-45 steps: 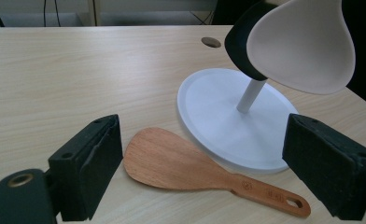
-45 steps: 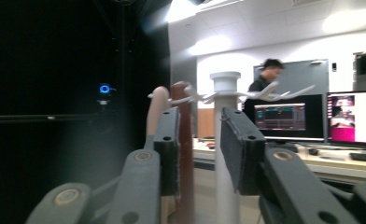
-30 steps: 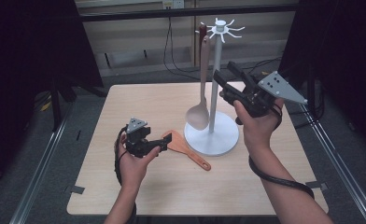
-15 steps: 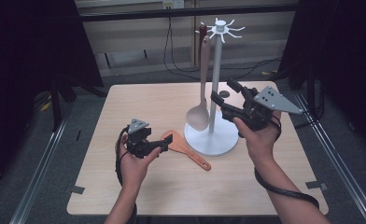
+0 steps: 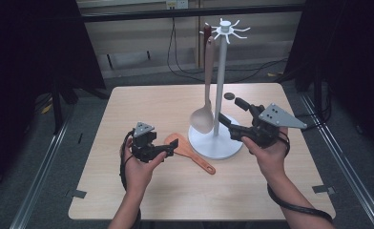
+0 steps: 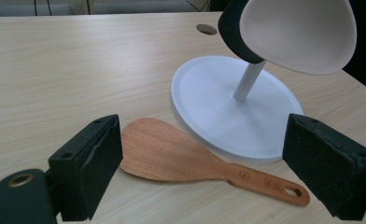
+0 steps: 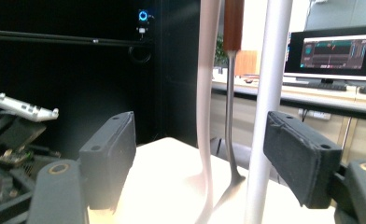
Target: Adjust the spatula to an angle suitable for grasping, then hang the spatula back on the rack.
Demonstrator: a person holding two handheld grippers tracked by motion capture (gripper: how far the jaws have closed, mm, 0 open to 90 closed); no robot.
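High view: the right gripper (image 5: 233,117) has dropped from up beside the rack's pole to low over the rack (image 5: 217,143) base within the last second, jaws spread and holding nothing, so it seems done with the cream spoon (image 5: 205,102), which hangs from the top hooks. The left gripper (image 5: 168,150) has barely moved; it sits at the broad end of the wooden spatula (image 5: 190,151), which lies flat on the table (image 5: 142,102) with its blade just beside the rack base. Left gripper view shows those jaws wide apart with the spatula (image 6: 190,163) ahead, between them, not yet gripped. My reading is that the spatula is next to be picked up and hung.
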